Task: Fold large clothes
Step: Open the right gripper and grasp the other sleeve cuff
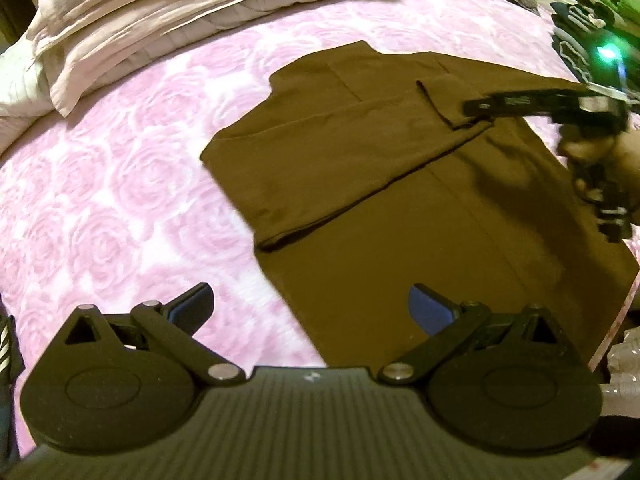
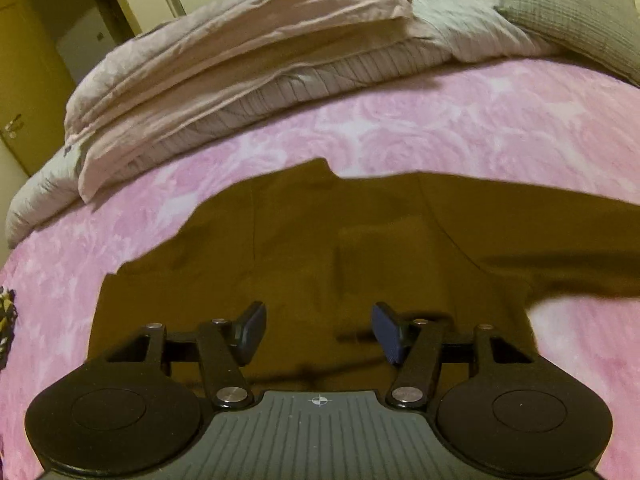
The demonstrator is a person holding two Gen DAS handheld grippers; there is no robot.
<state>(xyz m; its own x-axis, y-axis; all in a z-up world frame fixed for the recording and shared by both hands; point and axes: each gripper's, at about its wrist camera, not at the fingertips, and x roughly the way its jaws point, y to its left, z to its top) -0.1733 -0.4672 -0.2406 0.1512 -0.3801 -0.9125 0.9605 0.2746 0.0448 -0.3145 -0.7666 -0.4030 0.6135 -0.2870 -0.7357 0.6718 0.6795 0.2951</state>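
A brown garment (image 1: 400,200) lies flat on the pink rose-patterned bedspread (image 1: 120,200), with one sleeve folded across its chest. My left gripper (image 1: 310,312) hovers open above the garment's near left edge, nothing between its blue pads. In the left wrist view the right gripper (image 1: 476,107) reaches in from the right, held by a hand (image 1: 592,148), its tip over the folded sleeve's cuff. In the right wrist view the right gripper (image 2: 318,332) stands open low over the brown garment (image 2: 320,248), holding nothing.
Folded pale bedding and pillows (image 1: 160,12) lie along the far side of the bed. A stack of dark and green clothes (image 1: 592,12) sits at the far right. A grey cushion (image 2: 576,12) rests at the far right, and a door (image 2: 24,92) stands at left.
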